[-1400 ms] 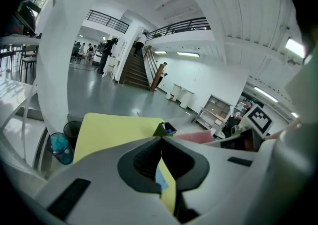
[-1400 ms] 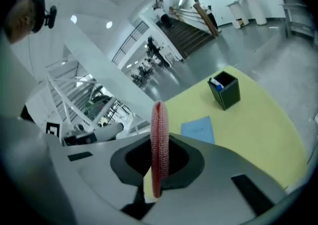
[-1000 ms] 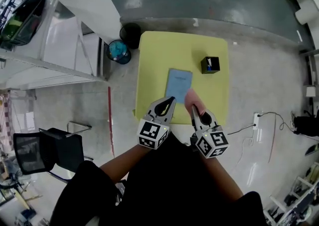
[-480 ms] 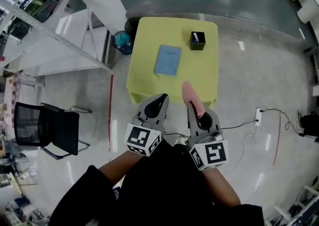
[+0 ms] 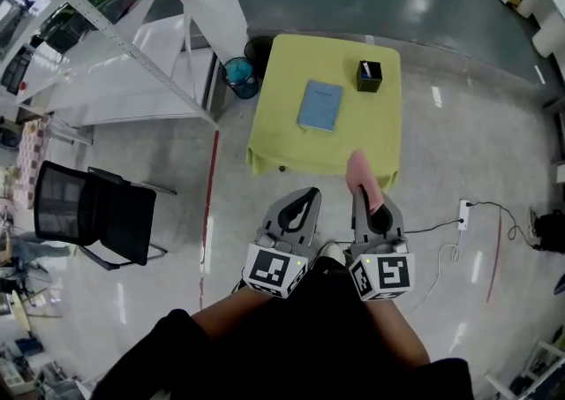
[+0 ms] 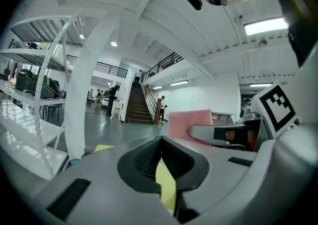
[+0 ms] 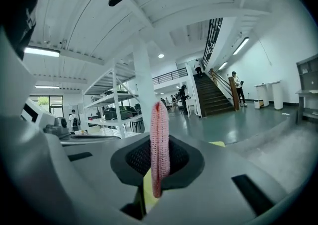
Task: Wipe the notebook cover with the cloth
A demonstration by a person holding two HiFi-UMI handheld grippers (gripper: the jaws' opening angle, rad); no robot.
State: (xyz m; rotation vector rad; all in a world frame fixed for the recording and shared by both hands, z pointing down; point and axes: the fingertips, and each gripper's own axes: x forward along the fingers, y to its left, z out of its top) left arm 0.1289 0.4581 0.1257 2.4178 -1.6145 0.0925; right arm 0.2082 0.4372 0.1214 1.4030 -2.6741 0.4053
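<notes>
Right gripper (image 5: 368, 206) pinching the pink cloth (image 5: 363, 179), left gripper (image 5: 300, 210) pressed together and empty, both well short of the blue notebook (image 5: 320, 105) on the yellow table (image 5: 281, 144), ahead and left of the cloth, lengthwise away.

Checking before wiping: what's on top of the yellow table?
A blue notebook and a small black box. The pink cloth in the right tool hides part of the near edge of the table.

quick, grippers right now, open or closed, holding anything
Left gripper: closed, nothing between the jaws.
Right gripper: closed on the cloth.
</notes>
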